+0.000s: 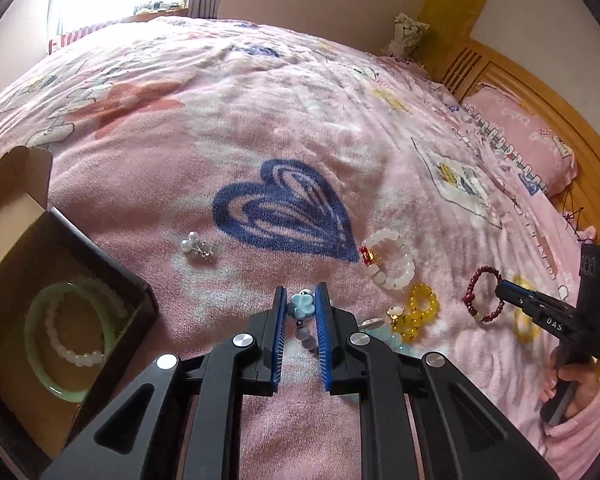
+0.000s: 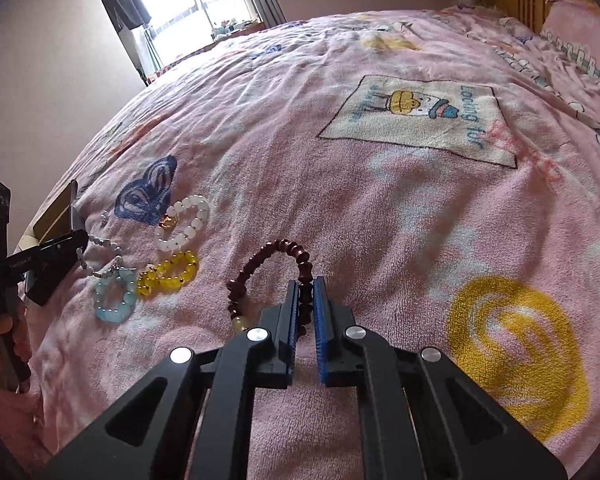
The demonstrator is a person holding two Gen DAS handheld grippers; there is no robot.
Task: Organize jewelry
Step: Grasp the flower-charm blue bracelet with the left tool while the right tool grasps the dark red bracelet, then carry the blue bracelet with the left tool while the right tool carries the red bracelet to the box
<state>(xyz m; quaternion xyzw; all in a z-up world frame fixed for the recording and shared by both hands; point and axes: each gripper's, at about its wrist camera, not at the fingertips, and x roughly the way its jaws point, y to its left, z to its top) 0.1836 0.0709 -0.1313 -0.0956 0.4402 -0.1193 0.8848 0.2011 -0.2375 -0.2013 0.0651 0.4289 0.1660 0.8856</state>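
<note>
Left wrist view: left hand-held gripper (image 1: 301, 300) pinching a pale blue flower-bead bracelet (image 1: 302, 307) between blue pads, low over the pink bed blanket (image 1: 284, 120); open dark box (image 1: 100, 272) at left, holding a green bangle (image 1: 40, 360) and a white bead bracelet (image 1: 76, 354); pearl earrings (image 1: 196, 245) lying ahead. Right wrist view: right hand-held gripper (image 2: 306, 298) clamped on a dark red bead bracelet (image 2: 260, 258); yellow bead bracelet (image 2: 168, 274), white bracelet (image 2: 184, 220) and light blue bracelet (image 2: 114, 300) resting further left.

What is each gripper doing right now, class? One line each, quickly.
Left gripper: shut on the blue bracelet, at its flower bead.
Right gripper: shut on the dark red bracelet.
</note>
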